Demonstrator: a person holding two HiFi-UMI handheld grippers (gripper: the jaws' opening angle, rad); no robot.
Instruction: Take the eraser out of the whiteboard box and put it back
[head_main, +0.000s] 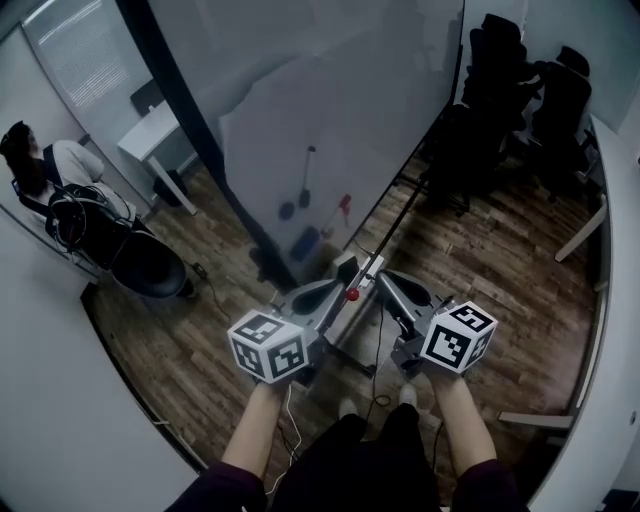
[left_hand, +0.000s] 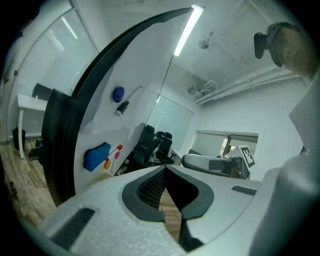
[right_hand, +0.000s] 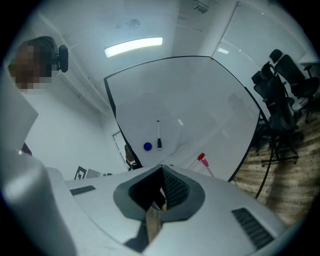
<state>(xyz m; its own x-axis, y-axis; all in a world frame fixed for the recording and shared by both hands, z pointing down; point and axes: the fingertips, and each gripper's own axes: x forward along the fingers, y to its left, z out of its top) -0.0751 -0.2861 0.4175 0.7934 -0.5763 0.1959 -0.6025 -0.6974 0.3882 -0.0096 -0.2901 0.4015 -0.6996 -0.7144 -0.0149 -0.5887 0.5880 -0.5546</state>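
A blue eraser (head_main: 305, 243) sits low on the whiteboard (head_main: 340, 110), also seen in the left gripper view (left_hand: 96, 156), with red and orange markers (left_hand: 116, 152) beside it. Higher up are a blue magnet (head_main: 287, 210) and a black marker (head_main: 308, 170). My left gripper (head_main: 345, 272) is shut with nothing in it, short of the board's lower edge; its tips (left_hand: 165, 168) meet. My right gripper (head_main: 385, 280) beside it is also shut and empty, its tips (right_hand: 162, 167) facing the board. The eraser is hidden in the right gripper view; the magnet (right_hand: 147, 146) and marker (right_hand: 159, 135) show there.
The board's dark frame (left_hand: 65, 125) and stand legs with a red knob (head_main: 352, 294) are just ahead of the grippers. Black office chairs (head_main: 500, 90) crowd the right. A person (head_main: 45, 165) sits behind glass at left. A cable (head_main: 378, 350) runs across the wooden floor.
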